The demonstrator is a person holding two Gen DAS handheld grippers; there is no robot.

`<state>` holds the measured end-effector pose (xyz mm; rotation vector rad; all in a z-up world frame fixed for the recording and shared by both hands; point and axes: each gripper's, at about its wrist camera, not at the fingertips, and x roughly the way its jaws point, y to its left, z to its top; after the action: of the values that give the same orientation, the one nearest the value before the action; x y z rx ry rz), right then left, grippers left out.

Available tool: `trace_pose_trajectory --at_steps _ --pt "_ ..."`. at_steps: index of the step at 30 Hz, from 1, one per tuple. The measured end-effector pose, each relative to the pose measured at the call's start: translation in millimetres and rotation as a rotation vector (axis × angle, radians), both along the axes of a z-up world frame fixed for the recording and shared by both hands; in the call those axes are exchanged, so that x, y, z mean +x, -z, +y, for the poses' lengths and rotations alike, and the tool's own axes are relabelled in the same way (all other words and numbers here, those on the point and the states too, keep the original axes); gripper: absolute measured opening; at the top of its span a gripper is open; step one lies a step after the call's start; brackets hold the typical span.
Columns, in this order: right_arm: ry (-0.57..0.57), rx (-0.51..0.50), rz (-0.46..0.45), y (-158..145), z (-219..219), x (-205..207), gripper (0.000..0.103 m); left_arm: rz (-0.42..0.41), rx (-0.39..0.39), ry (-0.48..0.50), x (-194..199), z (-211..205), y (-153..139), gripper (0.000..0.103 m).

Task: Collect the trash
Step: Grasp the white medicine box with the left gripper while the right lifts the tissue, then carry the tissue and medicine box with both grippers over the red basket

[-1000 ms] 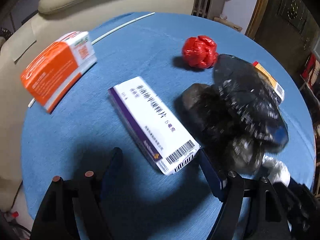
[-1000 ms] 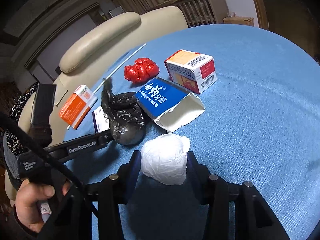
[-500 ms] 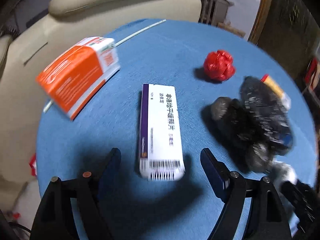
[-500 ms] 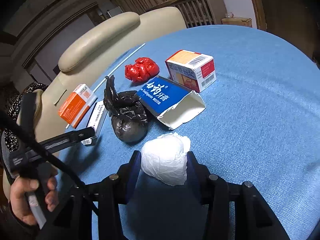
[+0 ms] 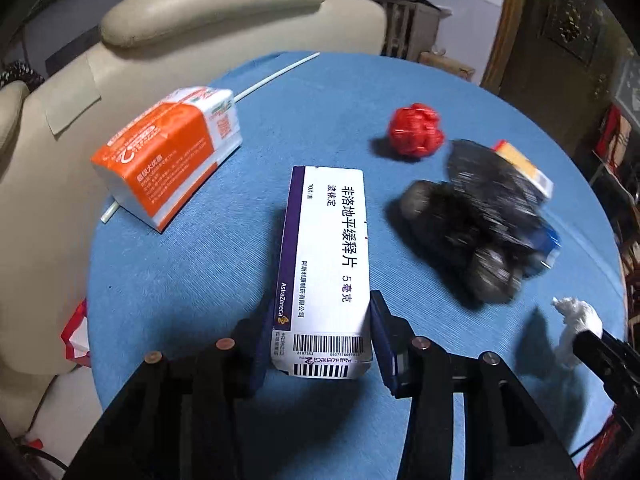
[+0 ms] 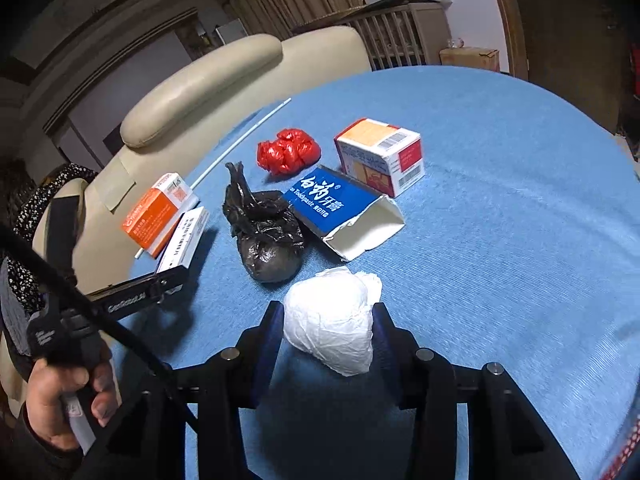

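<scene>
Over the blue tabletop [image 5: 224, 264], our left tongs [image 5: 320, 334] have just closed onto the white medicine box [image 5: 326, 264]; our right tongs [image 6: 328, 338] clamp a white wad [image 6: 332, 324]

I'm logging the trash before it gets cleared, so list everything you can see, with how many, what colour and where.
white and purple medicine box: 1, white with purple edge, between the left gripper's fingers
white wad: 1, white, between the right gripper's fingers
black bag: 1, black, knotted, mid table
red bag: 1, red, crumpled, beyond the black bag
toothpaste box: 1, blue, open end, beside the black bag
red and white box: 1, behind the toothpaste box
orange box: 1, orange and white, on the white stick
white stick: 1, near the armchair
table: 1, blue cloth
armchair: 1, cream, behind the table
left gripper: jaws just closing onto the medicine box
right gripper: shut on the wad
hand: 1, holding the left gripper
</scene>
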<state>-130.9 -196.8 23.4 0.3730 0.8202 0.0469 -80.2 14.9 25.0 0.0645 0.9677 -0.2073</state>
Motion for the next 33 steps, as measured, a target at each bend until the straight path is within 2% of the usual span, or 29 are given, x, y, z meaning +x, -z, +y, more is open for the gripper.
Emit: trace_pose_trajectory --at_steps 6,7,10,19,33 --pt "0.037 0.011 -0.031 -11 -4 -36 0.047 -0.029 -0.013 0.056 -46 -23 -20 0.047" --pt "0.043 0.013 -0.036 -12 -4 -43 0.047 -0.032 -0.015 0.064 -36 -35 -28 0.047" --pt "0.066 0.023 -0.053 -18 -9 -67 0.047 -0.052 -0.016 0.096 -64 -47 -38 0.047" --pt "0.149 0.047 -0.114 -32 -28 -125 0.047 -0.109 -0.02 0.185 -109 -82 -66 0.047" --pt "0.238 0.07 -0.178 -49 -57 -170 0.047 -0.136 -0.012 0.276 -145 -116 -78 0.047"
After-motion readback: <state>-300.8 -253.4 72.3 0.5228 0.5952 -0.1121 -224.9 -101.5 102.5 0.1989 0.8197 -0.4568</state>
